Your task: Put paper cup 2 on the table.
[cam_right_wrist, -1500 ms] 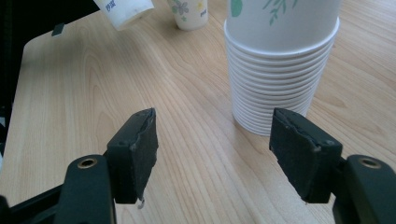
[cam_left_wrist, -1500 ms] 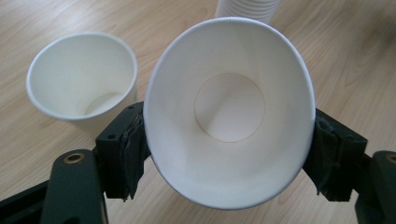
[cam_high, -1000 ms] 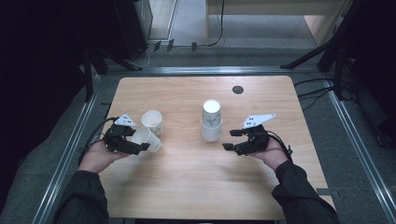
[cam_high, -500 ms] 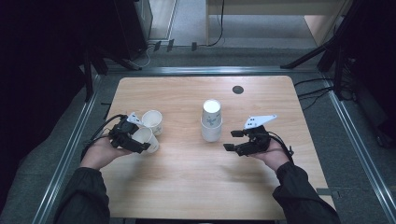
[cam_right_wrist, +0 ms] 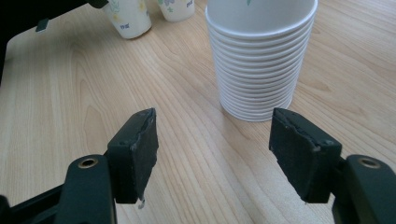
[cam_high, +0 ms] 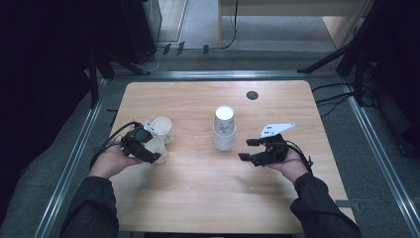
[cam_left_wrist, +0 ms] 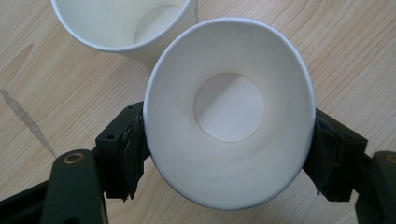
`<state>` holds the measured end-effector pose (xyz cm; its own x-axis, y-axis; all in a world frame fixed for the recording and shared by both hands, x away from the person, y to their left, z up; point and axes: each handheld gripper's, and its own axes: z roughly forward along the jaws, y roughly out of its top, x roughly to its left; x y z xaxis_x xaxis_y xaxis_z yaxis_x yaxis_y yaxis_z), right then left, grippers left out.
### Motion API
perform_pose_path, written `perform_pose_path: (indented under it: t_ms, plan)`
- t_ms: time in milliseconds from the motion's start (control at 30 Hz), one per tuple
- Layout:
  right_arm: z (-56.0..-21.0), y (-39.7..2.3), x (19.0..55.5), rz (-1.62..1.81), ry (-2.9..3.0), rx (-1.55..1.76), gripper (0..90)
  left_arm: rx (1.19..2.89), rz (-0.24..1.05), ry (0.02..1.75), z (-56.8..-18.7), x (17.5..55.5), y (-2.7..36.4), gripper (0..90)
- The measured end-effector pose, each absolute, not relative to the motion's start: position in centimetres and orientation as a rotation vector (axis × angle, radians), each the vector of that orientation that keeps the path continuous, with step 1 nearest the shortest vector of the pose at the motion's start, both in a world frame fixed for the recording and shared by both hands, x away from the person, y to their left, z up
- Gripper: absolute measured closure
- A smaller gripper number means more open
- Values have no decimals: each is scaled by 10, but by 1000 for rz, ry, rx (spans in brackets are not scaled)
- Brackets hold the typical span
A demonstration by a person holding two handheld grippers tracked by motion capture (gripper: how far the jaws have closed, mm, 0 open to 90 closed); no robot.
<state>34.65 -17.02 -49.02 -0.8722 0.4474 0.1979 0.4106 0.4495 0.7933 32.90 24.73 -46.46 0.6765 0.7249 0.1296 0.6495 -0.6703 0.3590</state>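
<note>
Your left tongs (cam_left_wrist: 229, 154) clamp a white paper cup (cam_left_wrist: 229, 121) by its sides, pressing the rim into an oval; its mouth faces the camera and the round bottom shows inside. In the high view, this cup (cam_high: 156, 148) sits at the left of the worktop (cam_high: 198, 198), tipped over in your grip. Just behind it, touching or nearly so, stands a second paper cup (cam_high: 162, 129), upright and open.

Your right tongs (cam_right_wrist: 224, 154) stand wide apart with nothing between the dark, worn pads, low over the wood. Straight ahead of them, close by, rises a stack of paper cups (cam_right_wrist: 259, 60), upside down, its rolled rims forming tight ridges. That stack (cam_high: 224, 128) stands mid-worktop between your two hands.

The worktop is pale wood-grain laminate with rounded corners.
</note>
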Motion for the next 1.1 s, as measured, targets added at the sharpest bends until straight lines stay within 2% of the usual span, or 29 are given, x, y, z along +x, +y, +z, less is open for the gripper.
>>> perform_pose_path:
  t_ms: [400, 1100]
  plan:
    - [-491, -170, 346, 1423, 2643, 783, 331, 2645, 378, 1058, -464, 329, 244, 226]
    - [-491, -170, 346, 1423, 2639, 779, 332, 2615, 361, 1070, -464, 329, 245, 162]
